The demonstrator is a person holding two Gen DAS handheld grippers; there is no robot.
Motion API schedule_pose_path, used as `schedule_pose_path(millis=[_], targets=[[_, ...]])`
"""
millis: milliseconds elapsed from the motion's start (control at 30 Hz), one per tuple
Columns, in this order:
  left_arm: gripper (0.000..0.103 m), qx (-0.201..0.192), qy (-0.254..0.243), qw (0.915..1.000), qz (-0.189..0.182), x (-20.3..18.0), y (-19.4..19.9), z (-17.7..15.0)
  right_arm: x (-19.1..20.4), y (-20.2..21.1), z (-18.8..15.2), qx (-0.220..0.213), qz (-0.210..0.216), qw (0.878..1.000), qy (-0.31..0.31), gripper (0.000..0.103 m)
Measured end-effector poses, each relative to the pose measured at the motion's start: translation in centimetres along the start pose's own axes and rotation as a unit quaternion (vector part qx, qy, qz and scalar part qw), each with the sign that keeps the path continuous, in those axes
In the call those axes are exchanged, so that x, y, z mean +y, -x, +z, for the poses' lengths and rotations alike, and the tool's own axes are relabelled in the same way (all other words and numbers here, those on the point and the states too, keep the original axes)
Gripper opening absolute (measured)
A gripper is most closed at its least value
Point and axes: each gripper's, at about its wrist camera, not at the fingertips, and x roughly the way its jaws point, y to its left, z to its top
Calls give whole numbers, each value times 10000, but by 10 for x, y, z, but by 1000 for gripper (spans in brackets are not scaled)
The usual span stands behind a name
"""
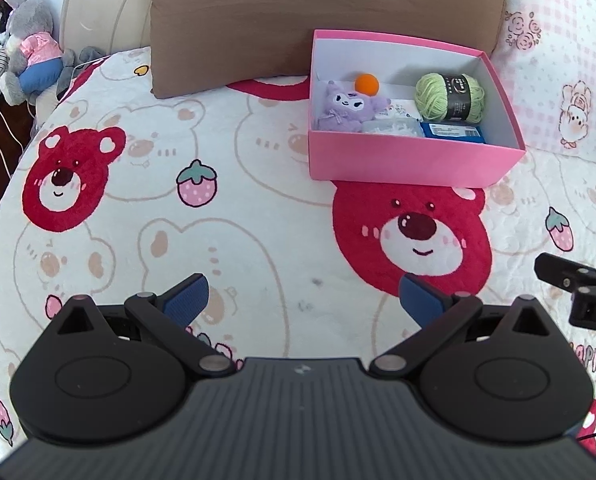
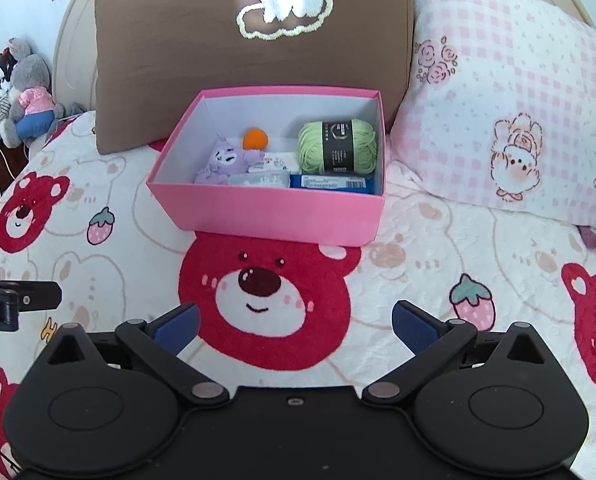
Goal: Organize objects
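Note:
A pink box (image 1: 402, 160) (image 2: 265, 212) sits on the bear-print blanket in front of a brown pillow. Inside it lie a purple plush toy (image 1: 344, 106) (image 2: 225, 160), an orange ball (image 1: 366, 83) (image 2: 255, 138), a green yarn skein (image 1: 450, 98) (image 2: 338, 146), a blue packet (image 1: 454, 131) (image 2: 332, 182) and white packets (image 1: 394, 126) (image 2: 263, 178). My left gripper (image 1: 304, 300) is open and empty over the blanket, well short of the box. My right gripper (image 2: 295, 326) is open and empty over a red bear print, in front of the box.
A brown pillow (image 1: 326, 12) (image 2: 249, 52) stands behind the box. A pink checked pillow (image 1: 558, 80) (image 2: 514, 120) lies to the right. Stuffed toys (image 1: 25, 48) (image 2: 25, 92) sit at the far left by the bed edge. The right gripper shows at the left wrist view's right edge (image 1: 578, 284).

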Motion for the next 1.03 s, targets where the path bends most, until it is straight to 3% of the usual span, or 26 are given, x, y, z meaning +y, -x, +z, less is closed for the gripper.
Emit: schedule_pose_path(millis=[533, 1033], targets=[[103, 323, -20, 9995, -42, -1, -7, -1, 4, 2, -3, 90, -197, 9997, 113, 103], [103, 357, -79, 9993, -51, 0, -6, -2, 4, 3, -4, 81, -357, 9991, 229, 103]])
